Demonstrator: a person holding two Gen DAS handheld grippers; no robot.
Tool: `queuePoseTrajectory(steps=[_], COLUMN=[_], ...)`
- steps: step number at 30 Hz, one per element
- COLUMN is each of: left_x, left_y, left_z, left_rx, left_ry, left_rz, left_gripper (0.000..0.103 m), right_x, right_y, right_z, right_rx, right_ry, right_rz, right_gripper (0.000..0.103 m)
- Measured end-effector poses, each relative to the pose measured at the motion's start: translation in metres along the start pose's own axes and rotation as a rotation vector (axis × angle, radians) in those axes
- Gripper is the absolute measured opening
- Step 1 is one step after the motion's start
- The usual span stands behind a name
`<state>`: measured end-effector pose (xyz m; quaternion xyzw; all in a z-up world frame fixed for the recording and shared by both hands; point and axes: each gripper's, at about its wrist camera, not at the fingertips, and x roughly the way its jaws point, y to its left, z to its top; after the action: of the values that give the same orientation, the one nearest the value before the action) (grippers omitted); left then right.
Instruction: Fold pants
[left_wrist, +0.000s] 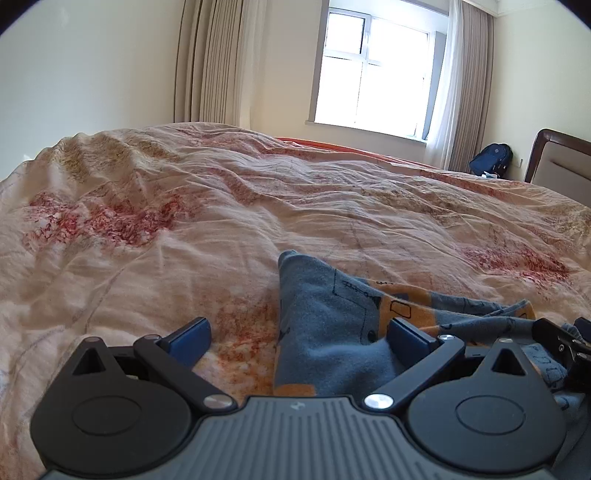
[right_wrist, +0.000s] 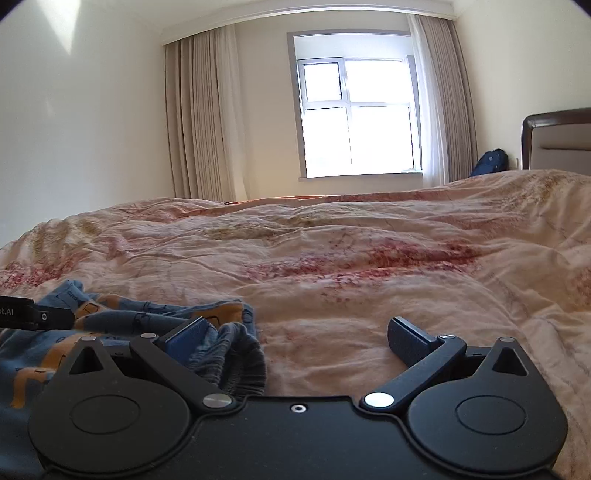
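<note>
Blue pants (left_wrist: 328, 325) with orange patches and black line drawings lie bunched on the bed. My left gripper (left_wrist: 297, 338) is open low over them, and a raised fold of the cloth sits between its blue pads without being pinched. My right gripper (right_wrist: 297, 341) is open too; the grey ribbed waistband (right_wrist: 236, 363) of the pants (right_wrist: 110, 317) lies by its left pad, and bare quilt fills the gap. The right gripper's black body (left_wrist: 561, 343) shows at the right edge of the left wrist view, and the left gripper's body (right_wrist: 33, 314) at the left edge of the right wrist view.
A wrinkled cream quilt with red and ochre flower prints (left_wrist: 258, 206) covers the whole bed (right_wrist: 369, 266). Beyond it are a bright window (right_wrist: 358, 118), beige curtains (right_wrist: 199, 118), a dark blue backpack (left_wrist: 491, 158) on the floor and a brown headboard (right_wrist: 557, 140) at right.
</note>
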<state>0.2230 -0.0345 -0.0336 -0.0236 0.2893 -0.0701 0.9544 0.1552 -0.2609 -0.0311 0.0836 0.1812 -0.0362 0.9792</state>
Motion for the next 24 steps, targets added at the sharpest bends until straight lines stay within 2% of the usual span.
queuePoseTrajectory(steps=[5,9,11,14,16,24], left_x=[-0.006,-0.022,-0.032,-0.046,-0.053,-0.081], left_y=[-0.003,-0.004,-0.004,-0.003,-0.001,0.0], left_z=[0.001,0.001,0.0,-0.004,-0.013,-0.048], left_rx=[0.009,-0.009,-0.024,-0.049,-0.062,-0.068], left_ry=[-0.013,-0.023,-0.026,-0.015,0.004,-0.01], left_rz=[0.014,0.027,0.034,0.027,0.018,0.026], left_gripper=[0.103,0.102,0.103,0.103,0.103,0.102], right_x=[-0.001,-0.022,-0.034,-0.041,-0.048,-0.082], right_y=[0.001,0.002,0.009,0.022,0.027,0.011], right_z=[-0.003,0.002,0.004,0.003,-0.003,-0.032], right_rx=[-0.005,0.038,0.02,-0.052,-0.077,-0.039], right_ry=[-0.01,-0.062,-0.091,-0.063,-0.051,-0.018], right_rz=[-0.001,0.0,0.013,0.04,0.022,0.027], right_gripper=[0.103,0.103,0.103,0.103,0.103,0.103])
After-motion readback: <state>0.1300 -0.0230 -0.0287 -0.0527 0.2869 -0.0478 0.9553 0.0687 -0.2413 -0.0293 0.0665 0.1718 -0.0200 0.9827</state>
